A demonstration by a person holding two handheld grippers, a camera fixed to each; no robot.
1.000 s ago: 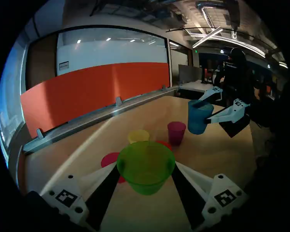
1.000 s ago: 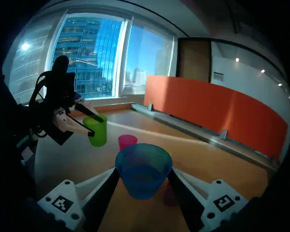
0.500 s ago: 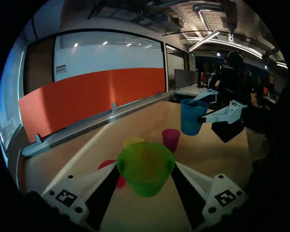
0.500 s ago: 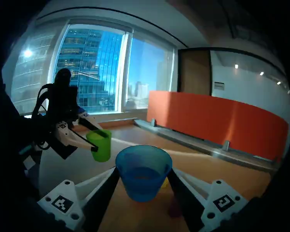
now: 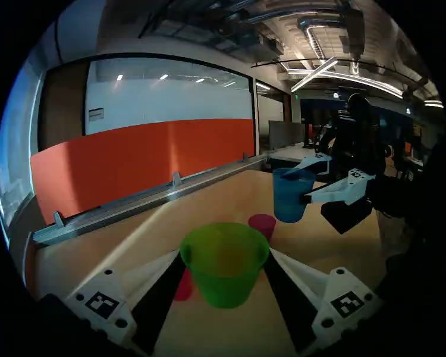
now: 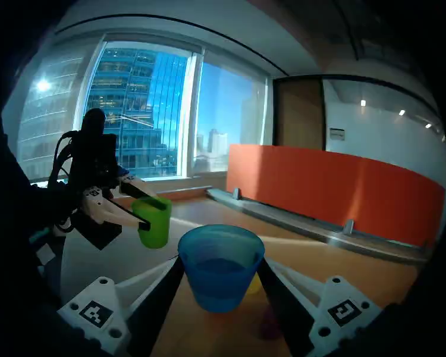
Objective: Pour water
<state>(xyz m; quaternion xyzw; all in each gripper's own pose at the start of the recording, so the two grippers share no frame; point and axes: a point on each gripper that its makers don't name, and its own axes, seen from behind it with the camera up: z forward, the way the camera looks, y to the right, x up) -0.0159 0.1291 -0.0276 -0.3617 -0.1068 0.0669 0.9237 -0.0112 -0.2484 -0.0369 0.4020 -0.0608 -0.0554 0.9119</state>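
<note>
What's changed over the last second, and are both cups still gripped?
Both views rose or tilted up a little: in the left gripper view the pink cup on the table slid lower, now just behind the rim of the green cup. Nothing was grasped or let go. Unchanged: left gripper shut on the green cup, right gripper shut on the blue cup, both upright.

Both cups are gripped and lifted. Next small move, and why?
Probably carry the blue cup in the right claw over the green cup in the left claw: both are upright and apart, so tilting now would likely miss.
</note>
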